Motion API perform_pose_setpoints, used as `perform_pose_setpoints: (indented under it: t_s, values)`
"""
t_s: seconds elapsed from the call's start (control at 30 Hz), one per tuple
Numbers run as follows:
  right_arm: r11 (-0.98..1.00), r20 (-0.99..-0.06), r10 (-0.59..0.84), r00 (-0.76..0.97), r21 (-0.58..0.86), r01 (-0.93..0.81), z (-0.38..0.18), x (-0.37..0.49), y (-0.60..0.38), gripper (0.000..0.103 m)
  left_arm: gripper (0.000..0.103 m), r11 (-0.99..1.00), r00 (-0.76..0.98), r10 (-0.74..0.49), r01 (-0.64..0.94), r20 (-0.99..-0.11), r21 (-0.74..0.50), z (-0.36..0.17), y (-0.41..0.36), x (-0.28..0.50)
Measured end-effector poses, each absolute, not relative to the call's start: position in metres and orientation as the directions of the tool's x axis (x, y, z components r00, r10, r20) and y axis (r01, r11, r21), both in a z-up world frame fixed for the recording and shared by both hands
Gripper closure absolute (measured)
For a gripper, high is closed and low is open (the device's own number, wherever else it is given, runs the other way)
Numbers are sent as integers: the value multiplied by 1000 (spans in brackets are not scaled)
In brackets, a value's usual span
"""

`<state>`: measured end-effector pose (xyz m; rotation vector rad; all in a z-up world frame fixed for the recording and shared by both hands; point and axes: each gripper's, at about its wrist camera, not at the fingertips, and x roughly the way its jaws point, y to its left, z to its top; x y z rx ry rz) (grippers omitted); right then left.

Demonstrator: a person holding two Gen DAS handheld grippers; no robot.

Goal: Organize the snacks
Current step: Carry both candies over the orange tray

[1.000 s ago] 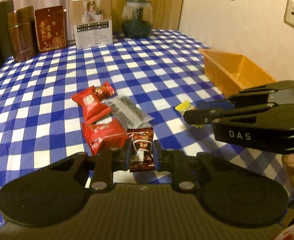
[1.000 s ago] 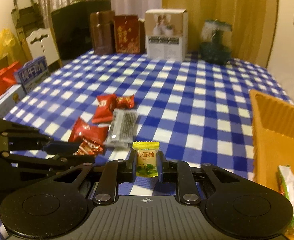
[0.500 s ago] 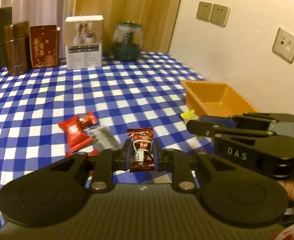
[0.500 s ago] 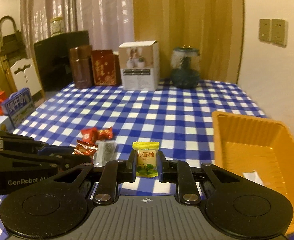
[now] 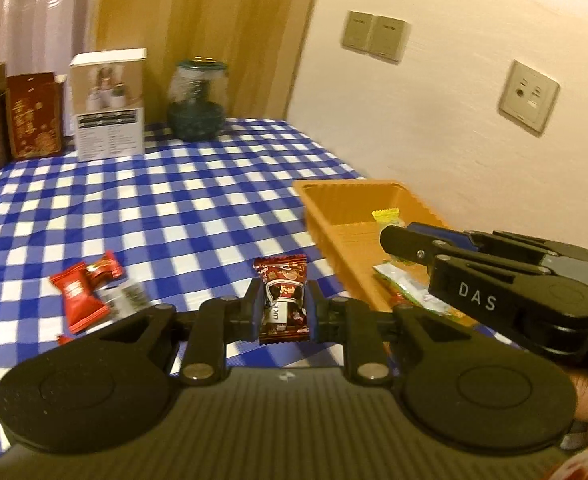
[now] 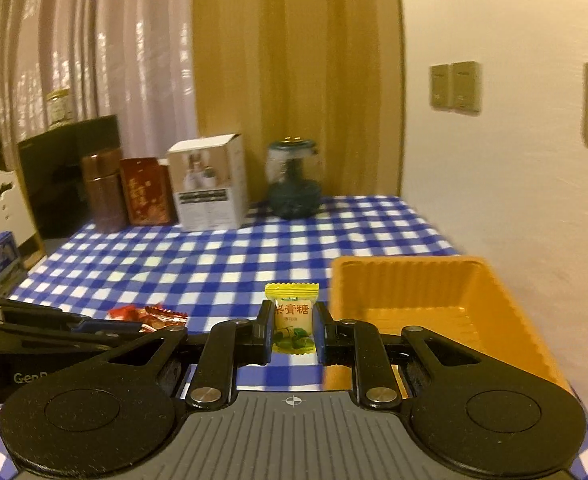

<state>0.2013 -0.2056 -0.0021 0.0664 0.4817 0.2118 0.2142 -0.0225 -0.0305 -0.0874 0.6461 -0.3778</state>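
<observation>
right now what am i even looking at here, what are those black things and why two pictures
No robot here: a person holds a two-finger claw in each hand, and each claw carries a camera looking along its fingers, hence two pictures. The left claw is shut on a brown candy. The right claw is shut on a yellow candy, near an orange tray that already holds a few packets. Red snacks lie on the blue checked tablecloth. Boxes and a glass jar stand at the far edge.
</observation>
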Motion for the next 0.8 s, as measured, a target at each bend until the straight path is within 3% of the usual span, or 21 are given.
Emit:
perform_pose_setpoints:
  t_s: [0.8]
  values:
    - [984, -474, -17, 881, 149, 99, -11, 207, -298, 83, 84, 848, 664, -512, 492, -545, -198, -33, -116, 252]
